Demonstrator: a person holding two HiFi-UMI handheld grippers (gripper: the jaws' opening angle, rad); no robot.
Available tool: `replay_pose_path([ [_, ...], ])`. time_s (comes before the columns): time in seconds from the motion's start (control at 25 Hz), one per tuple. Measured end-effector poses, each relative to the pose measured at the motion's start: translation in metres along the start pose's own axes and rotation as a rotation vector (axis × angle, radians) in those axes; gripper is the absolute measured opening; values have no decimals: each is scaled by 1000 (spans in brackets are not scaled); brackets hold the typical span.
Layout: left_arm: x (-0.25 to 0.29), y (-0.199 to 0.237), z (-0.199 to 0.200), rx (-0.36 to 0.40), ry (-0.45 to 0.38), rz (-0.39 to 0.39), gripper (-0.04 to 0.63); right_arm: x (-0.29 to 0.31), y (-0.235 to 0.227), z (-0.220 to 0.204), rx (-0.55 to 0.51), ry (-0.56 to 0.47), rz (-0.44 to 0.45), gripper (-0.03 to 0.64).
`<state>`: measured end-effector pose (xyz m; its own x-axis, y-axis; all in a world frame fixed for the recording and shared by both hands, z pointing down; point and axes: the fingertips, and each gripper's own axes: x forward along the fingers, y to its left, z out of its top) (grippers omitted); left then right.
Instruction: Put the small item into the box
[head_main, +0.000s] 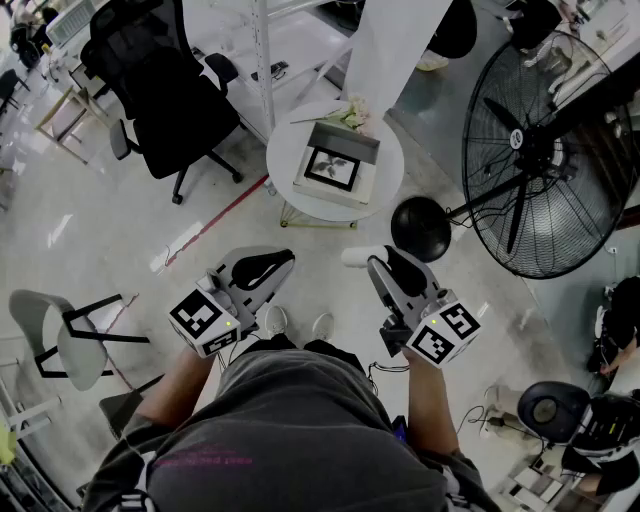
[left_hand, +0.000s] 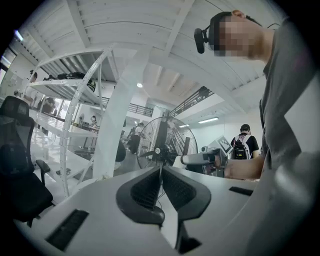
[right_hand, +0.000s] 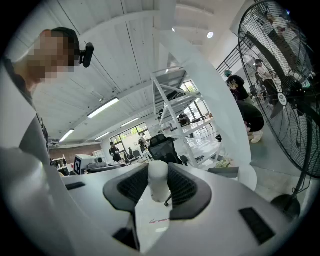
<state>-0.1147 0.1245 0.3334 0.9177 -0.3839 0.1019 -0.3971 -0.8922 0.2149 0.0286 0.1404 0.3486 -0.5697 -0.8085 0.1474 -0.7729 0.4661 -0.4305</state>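
Note:
My right gripper is held at waist height, shut on a small white cylinder that sticks out to the left of its jaws. In the right gripper view the white cylinder stands upright, pinched between the two dark pads. My left gripper hangs level with it, its jaws closed together with nothing between them. The left gripper view shows its pads touching. The box, open with a dark picture inside, sits on a small round white table ahead of both grippers.
A large black pedestal fan stands to the right, its round base beside the table. A black office chair is at the far left, a grey chair at the near left. A white column rises behind the table.

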Motion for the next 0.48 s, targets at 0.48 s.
replay_pose_path([
  [0.48,23,-2,1,-4,7,22,32,-3,-22,8,9,5,15,126],
])
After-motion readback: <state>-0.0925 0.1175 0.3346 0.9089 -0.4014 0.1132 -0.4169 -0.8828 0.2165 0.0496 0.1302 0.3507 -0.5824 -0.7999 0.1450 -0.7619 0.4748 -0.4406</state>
